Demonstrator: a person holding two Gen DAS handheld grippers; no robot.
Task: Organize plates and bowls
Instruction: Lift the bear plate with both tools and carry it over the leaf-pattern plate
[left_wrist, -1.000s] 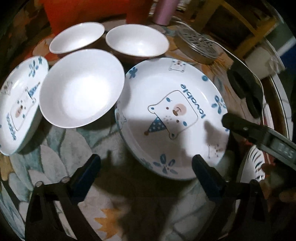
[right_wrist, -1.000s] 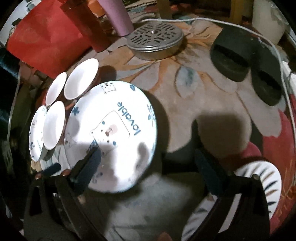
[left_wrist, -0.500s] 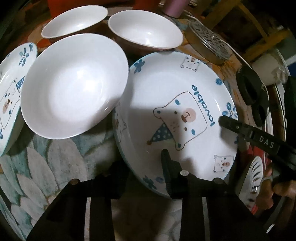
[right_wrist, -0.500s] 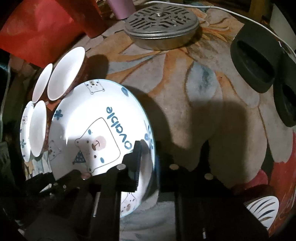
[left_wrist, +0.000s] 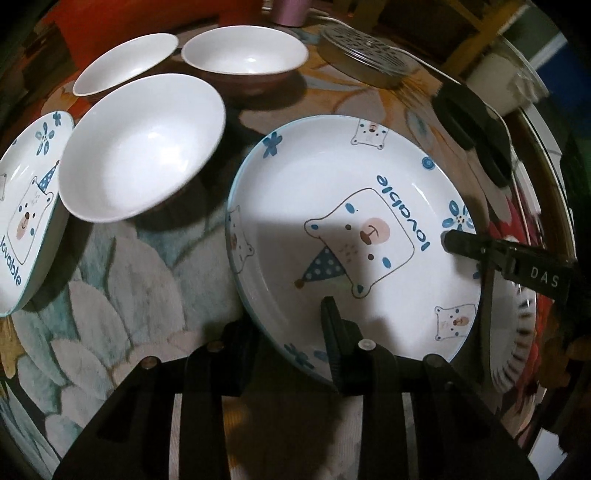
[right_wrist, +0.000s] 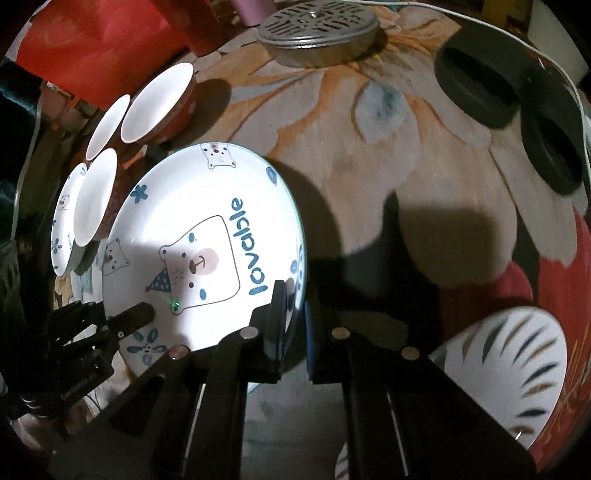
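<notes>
Between the pads of the left gripper (left_wrist: 291, 343) the near rim of the bear plate (left_wrist: 332, 192) is clamped, one finger lying inside the dish and the other under its outer wall. On the opposite side, the same plate's rim is pinched by the right gripper (right_wrist: 293, 317), whose jaws are drawn together on the thin edge; in the left wrist view that gripper is seen as a dark bar reaching over the plate's right rim. The plate is thus held by both grippers at once, tilted, over the flower-patterned bench (left_wrist: 122, 280).

Beyond the plate, to its left, a white bowl (left_wrist: 142, 146) is seen, with two more white bowls (left_wrist: 245, 55) behind it. A second bear plate (left_wrist: 27, 206) lies at the far left, just beside the nearest bowl. A striped plate (right_wrist: 517, 369) rests near the right gripper, and a perforated metal lid (right_wrist: 319, 27) sits well apart at the far edge.
</notes>
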